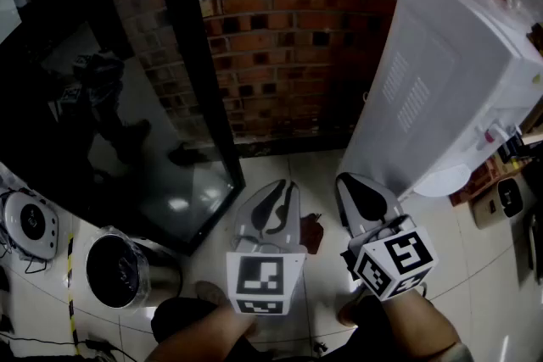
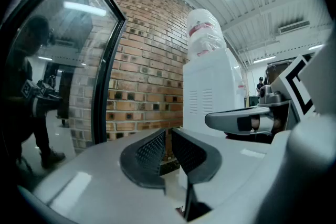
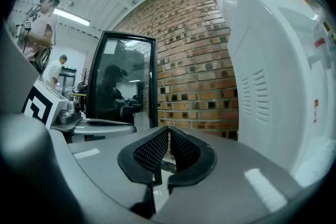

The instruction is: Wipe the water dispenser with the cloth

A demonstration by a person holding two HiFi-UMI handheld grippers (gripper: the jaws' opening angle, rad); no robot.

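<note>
Nearest the head camera, the left gripper (image 1: pixel 280 192) and right gripper (image 1: pixel 349 186) sit side by side over the pale tiled floor (image 1: pixel 293 165), both clenched and empty. On the floor between them lies a small dark reddish crumpled scrap (image 1: pixel 310 231); it may be the cloth, though I cannot tell. At the right rises the tall white plastic water dispenser (image 1: pixel 441 80), against the red brick wall (image 1: pixel 288 21). A black-framed glass door (image 1: pixel 127 97) stands to the left.

From the left gripper view, its jaws are drawn together with nothing between them. The dispenser stands far right, with a film-wrapped bottle (image 2: pixel 202 34) on top.

From the right gripper view, those jaws likewise pinch nothing, and the dispenser's vented side panel fills the near right.

The casing looks stiff and smooth, and probably top-heavy under the bottle, so it wants light, sliding pressure, not a shove. A cloth would be soft, limp and light, best pinched at a bunched fold.
</note>
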